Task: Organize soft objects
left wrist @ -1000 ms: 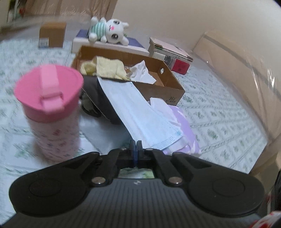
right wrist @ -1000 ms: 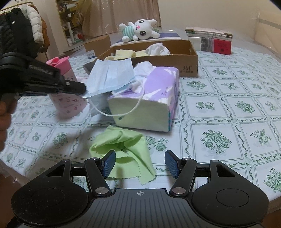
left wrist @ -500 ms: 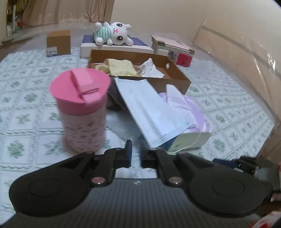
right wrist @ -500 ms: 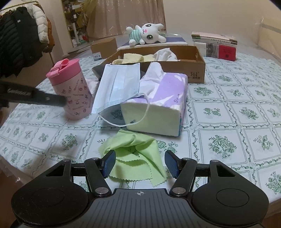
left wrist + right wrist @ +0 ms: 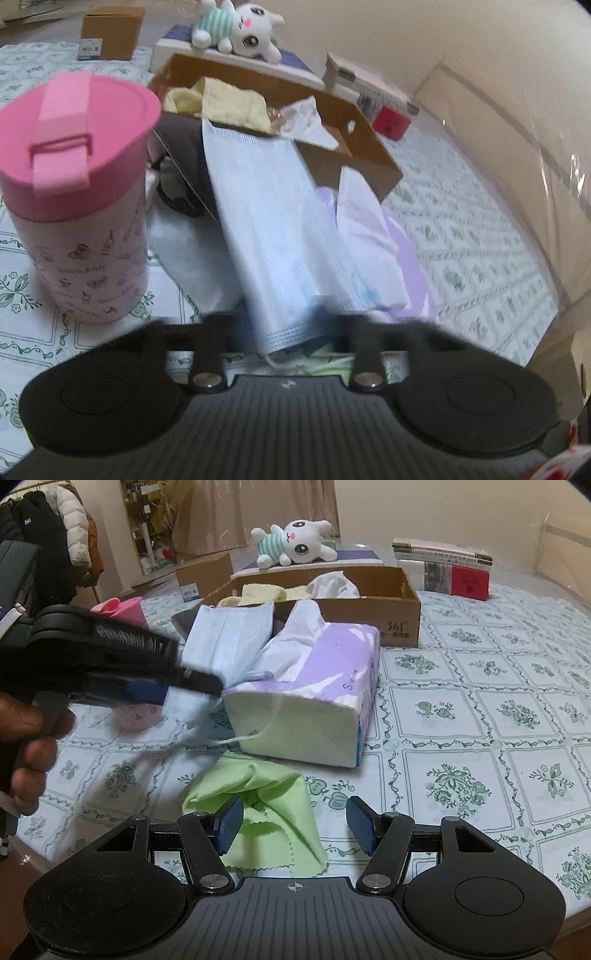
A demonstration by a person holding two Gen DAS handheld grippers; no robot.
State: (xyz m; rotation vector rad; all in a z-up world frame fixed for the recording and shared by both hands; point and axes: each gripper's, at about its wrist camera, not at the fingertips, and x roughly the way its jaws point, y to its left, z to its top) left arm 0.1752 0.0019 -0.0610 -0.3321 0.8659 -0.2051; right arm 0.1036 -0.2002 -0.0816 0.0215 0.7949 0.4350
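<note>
1. Two soft things already lie in the open brown cardboard box (image 5: 354, 147), seen from the left wrist: a pale yellow terry cloth (image 5: 229, 101) and a crumpled white tissue (image 5: 306, 118). The pale blue pleated face mask (image 5: 269, 221) is not yet in; it drapes from the box edge over the purple-and-white soft tissue pack (image 5: 399, 251). The left hand-held gripper (image 5: 286, 332) is closing, its near end blurred; the mask's lower edge sits between the fingers, so it looks clenched on it. A pink-lidded patterned tumbler (image 5: 77, 192) stands just beside.

2. From the right wrist: the right hand-held gripper (image 5: 293, 825) is released, jaws apart, hovering over the crumpled light-green microfibre cloth (image 5: 266, 797), still on the bench. White plush bunny in a striped shirt (image 5: 295, 546) lies behind the box. Judged roughly half done: mask, green cloth, maybe the bunny remain.

3. Bench wears a white cloth with a green floral grid (image 5: 480, 709); stacked books (image 5: 447, 566), hanging coats (image 5: 48, 550) and curtains behind.
</note>
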